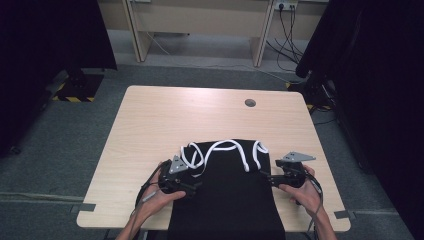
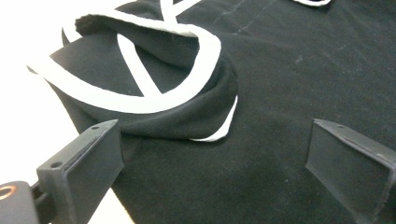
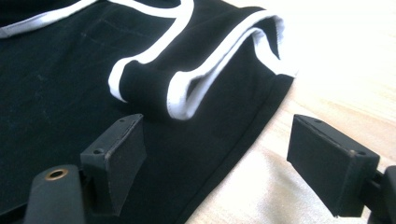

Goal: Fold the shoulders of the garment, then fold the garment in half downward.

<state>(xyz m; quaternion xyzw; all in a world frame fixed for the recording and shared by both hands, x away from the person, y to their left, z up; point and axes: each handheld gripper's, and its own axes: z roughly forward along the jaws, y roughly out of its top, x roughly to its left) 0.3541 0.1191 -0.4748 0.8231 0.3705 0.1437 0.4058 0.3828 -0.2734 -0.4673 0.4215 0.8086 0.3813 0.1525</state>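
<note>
While both tongs stand open and empty, left tongs [image 1: 196, 186] and right tongs [image 1: 265, 175] flank the black garment [image 1: 227, 190], its long axis running away from the person. Folded white-trimmed straps [image 1: 225, 150] lie just beyond, equally near each, on the bench [image 1: 150, 125].

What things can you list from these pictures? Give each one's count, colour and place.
garment: one, black with white trim, near edge of table, hanging over it
trim: white, looped along garment's far end
table: one, light wood, centre
hole: one, grey, table's far right
desk: one, pale, behind table
cables: several, dark, floor at back right
left tool: black, open, at garment's left edge
right tool: black, open, at garment's right edge
hands: two, holding the tools
</note>
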